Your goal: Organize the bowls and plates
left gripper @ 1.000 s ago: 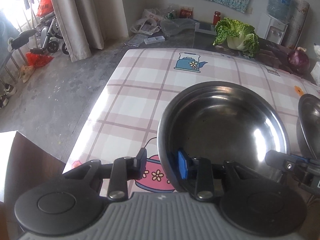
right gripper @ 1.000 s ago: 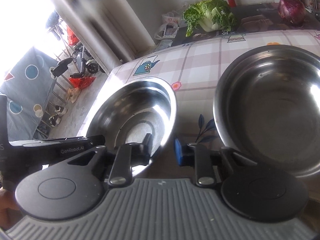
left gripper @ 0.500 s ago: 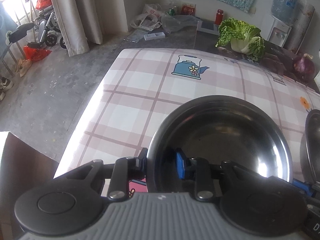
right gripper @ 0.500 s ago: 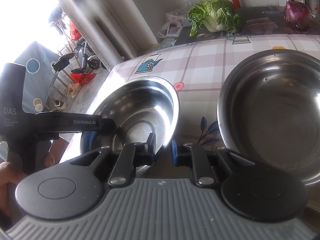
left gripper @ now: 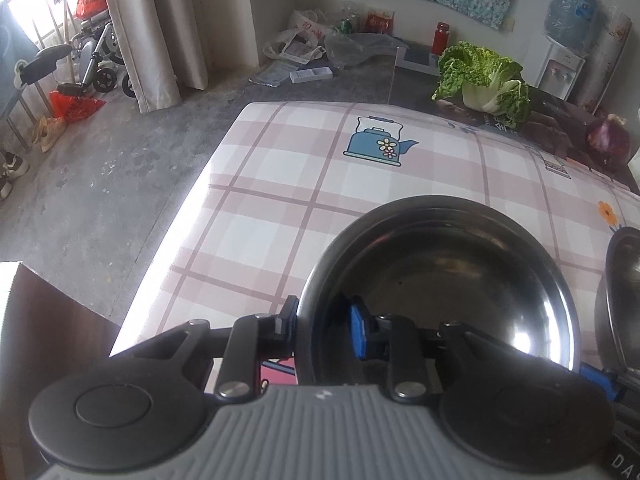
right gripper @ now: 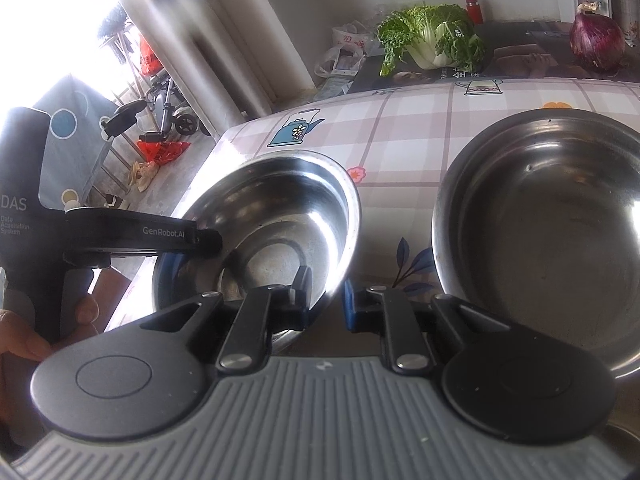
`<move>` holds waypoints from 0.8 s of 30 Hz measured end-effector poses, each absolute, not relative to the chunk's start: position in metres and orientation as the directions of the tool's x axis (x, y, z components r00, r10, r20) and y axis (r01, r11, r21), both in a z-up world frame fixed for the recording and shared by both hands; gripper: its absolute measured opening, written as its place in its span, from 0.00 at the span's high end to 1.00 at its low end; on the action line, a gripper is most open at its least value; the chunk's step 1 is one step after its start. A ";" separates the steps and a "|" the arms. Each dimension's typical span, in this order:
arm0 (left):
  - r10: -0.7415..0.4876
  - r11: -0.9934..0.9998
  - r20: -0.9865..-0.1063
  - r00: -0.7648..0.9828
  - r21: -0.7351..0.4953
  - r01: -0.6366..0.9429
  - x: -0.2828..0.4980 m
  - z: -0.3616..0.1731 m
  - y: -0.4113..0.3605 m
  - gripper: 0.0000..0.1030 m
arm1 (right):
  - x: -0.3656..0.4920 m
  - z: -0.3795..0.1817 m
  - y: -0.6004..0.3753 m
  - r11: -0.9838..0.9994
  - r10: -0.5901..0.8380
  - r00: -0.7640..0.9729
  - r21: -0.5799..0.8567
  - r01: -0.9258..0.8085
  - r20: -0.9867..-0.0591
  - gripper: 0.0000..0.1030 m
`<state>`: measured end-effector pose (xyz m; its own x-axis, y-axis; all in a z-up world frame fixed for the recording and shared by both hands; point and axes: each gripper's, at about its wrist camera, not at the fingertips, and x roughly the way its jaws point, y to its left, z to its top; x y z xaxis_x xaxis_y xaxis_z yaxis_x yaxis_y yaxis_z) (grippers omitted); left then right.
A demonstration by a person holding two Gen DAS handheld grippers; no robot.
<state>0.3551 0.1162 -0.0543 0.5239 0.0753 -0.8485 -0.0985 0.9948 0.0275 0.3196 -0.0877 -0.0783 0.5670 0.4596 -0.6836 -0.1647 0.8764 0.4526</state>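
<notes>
A steel bowl [left gripper: 460,280] [right gripper: 280,216] rests tilted on the checked table [left gripper: 280,200], held from both sides. My left gripper [left gripper: 324,320] is shut on its left rim, black finger outside and blue pad inside; its arm [right gripper: 160,232] shows in the right wrist view. My right gripper [right gripper: 324,296] is shut on the same bowl's near right rim, one finger inside and the blue pad outside. A larger steel bowl [right gripper: 540,240] [left gripper: 624,280] sits just to the right, apart from the first.
A cabbage [left gripper: 484,80] and a red onion [right gripper: 596,40] lie on a dark mat at the table's far side. The table's left edge drops to a grey floor with bags and shoes. A hand [right gripper: 24,340] holds the left gripper.
The left gripper's jaws narrowed onto the bowl's left rim, and the bowl now covers the pink teapot print. The right gripper kept its hold and place.
</notes>
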 end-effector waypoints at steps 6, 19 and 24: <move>0.069 0.995 -0.843 0.534 0.016 -0.103 0.351 -0.047 0.118 0.74 | 0.317 -0.072 -0.089 0.873 0.466 0.575 0.454 -0.176 -0.673 0.85; 0.070 0.994 -0.828 0.557 0.010 -0.110 0.341 -0.027 0.122 0.74 | 0.311 -0.056 -0.091 0.864 0.482 0.590 0.462 -0.199 -0.648 0.85; 0.064 0.994 -0.818 0.572 0.003 -0.107 0.336 -0.017 0.121 0.74 | 0.308 -0.048 -0.093 0.860 0.488 0.599 0.467 -0.205 -0.635 0.85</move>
<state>0.3365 0.1213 -0.0167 0.5721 0.0636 -0.8177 -0.1069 0.9943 0.0025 0.3080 -0.0933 -0.0479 0.5989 0.4876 -0.6352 -0.2052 0.8602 0.4669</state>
